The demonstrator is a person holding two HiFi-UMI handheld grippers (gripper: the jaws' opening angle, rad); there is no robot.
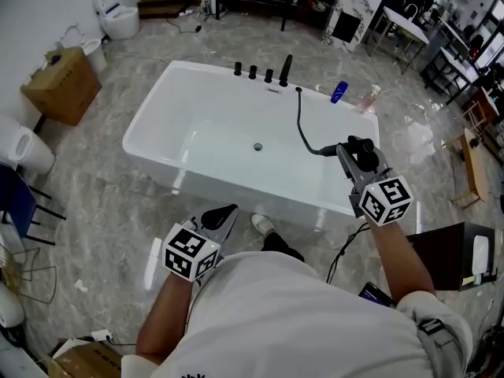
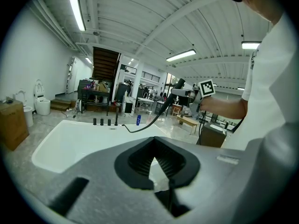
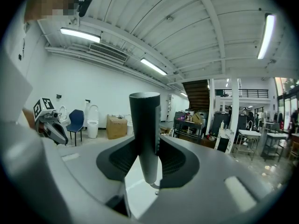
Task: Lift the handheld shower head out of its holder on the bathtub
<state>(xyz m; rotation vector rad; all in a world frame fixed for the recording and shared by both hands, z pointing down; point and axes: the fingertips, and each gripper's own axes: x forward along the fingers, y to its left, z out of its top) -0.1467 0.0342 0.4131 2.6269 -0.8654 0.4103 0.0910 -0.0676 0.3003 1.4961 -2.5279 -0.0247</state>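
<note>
The black handheld shower head [image 1: 359, 150] is out over the tub's right end, and my right gripper [image 1: 356, 159] is shut on its handle [image 3: 145, 134]. Its black hose [image 1: 302, 124] curves back to the deck of the white bathtub [image 1: 157, 109], beside the row of black taps [image 1: 268, 73]. In the left gripper view the shower head [image 2: 178, 84] shows at mid-right, held up above the tub [image 2: 60, 143]. My left gripper [image 1: 223, 215] hangs near my body, short of the tub's front wall, shut with nothing in it [image 2: 156, 164].
A blue bottle [image 1: 339, 91] and a pink one [image 1: 368, 98] stand on the tub's far right corner. A cardboard box [image 1: 63, 85], a toilet [image 1: 118, 14] and a blue chair [image 1: 16, 203] are at the left. A dark cabinet [image 1: 453, 254] is at my right.
</note>
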